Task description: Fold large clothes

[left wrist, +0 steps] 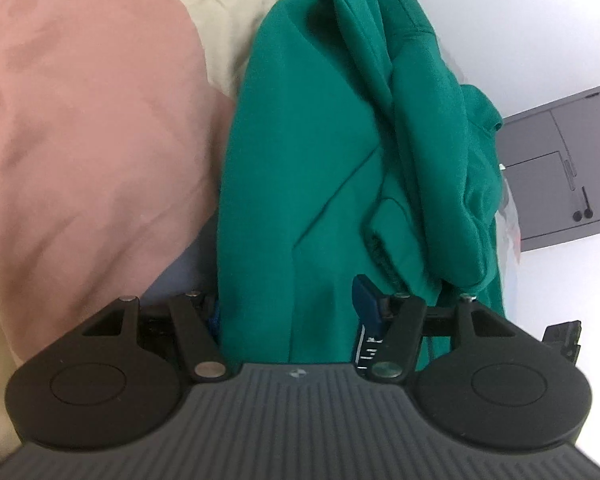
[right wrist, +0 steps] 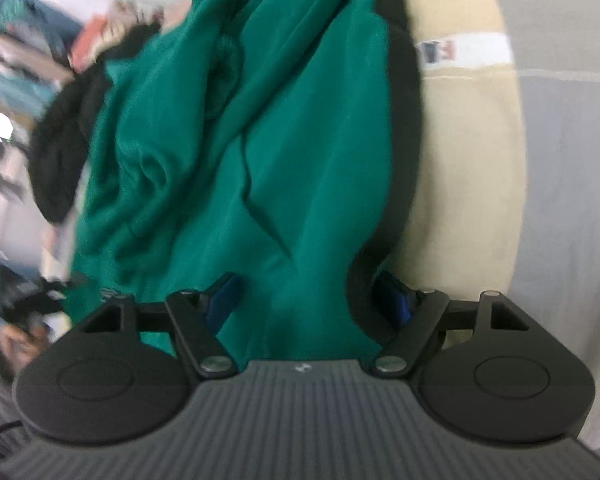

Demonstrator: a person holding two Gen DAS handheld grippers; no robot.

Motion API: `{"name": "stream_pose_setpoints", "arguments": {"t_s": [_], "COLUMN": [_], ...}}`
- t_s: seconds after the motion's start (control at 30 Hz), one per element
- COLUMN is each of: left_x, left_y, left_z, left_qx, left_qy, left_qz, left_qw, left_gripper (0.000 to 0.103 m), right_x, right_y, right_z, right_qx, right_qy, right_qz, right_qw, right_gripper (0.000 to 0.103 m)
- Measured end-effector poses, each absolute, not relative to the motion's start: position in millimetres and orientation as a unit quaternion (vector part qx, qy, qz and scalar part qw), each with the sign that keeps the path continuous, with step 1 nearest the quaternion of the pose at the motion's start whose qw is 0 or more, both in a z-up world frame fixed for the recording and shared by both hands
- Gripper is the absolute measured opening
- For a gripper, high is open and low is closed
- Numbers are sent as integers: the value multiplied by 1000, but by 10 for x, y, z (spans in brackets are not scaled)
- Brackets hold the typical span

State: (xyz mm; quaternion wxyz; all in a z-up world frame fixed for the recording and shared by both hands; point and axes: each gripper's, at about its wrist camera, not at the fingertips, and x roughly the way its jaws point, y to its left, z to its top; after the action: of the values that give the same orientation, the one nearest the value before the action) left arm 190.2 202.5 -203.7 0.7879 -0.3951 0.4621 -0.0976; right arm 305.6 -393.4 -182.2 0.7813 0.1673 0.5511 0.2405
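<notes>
We see a green garment [left wrist: 300, 184] bunched in thick folds, running away from both cameras. In the left wrist view, its near edge passes between the fingers of the left tongs [left wrist: 290, 304]. The jaws stand well apart, and the cloth fills the gap and covers most of the left finger; whether the pads press on it we cannot tell. To the left lie a pink cover [left wrist: 80, 120] and a cream quilt [left wrist: 228, 28] beneath the garment. Far right stands a grey cabinet [left wrist: 572, 168] against a white wall.

In the right wrist view, which is blurred, the same garment [right wrist: 268, 152] again fills the space between the blue fingers [right wrist: 222, 298] of the right tongs [right wrist: 312, 300]. These jaws are also wide, and we cannot tell whether they grip. A black cloth [right wrist: 56, 152] lies to the left of the green one, and a cream cloth [right wrist: 468, 160] to the right.
</notes>
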Motion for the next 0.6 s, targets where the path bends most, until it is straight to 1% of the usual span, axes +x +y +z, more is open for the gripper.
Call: {"name": "stream_pose_setpoints", "arguments": {"t_s": [0.03,0.07,0.1,0.13,0.17,0.2,0.23,0.33,0.43,0.6], "left_x": [1895,1900,1915,1917,1914,1902,1891,1789,1630,1369], "left_y": [2003,1968,1933,1890,1861,1860,1869,1945,2071,2305], "left_z": [-2025,-2022,-2036,-2013,-1990,-1971,-1955,-1828,-1639,-1270], "left_qx": [-391,-383,-370,-355,-346,-345,-349,-365,-395,-431], "left_qy": [463,465,469,475,477,474,468,441,409,357], "left_qz": [-101,-108,-110,-101,-90,-87,-88,-94,-101,-112], "left_qw": [789,791,794,799,803,805,807,815,817,821], "left_gripper": [63,59,46,32,27,16,14,12,11,10], "right_x": [3068,3069,3059,3045,3028,3011,2977,2866,2704,2425], "right_y": [-3851,-3742,-3651,-3582,-3538,-3517,-3500,-3502,-3624,-3743], "right_z": [-1785,-1733,-1682,-1621,-1550,-1475,-1381,-1112,-847,-579], "right_qx": [148,118,94,78,70,72,79,105,183,272], "right_qy": [554,555,554,552,547,539,526,481,427,361], "right_qz": [237,238,242,246,247,253,264,278,299,317], "right_qw": [785,788,791,793,797,800,805,824,833,834], "right_gripper": [74,62,54,35,16,15,14,13,12,12]}}
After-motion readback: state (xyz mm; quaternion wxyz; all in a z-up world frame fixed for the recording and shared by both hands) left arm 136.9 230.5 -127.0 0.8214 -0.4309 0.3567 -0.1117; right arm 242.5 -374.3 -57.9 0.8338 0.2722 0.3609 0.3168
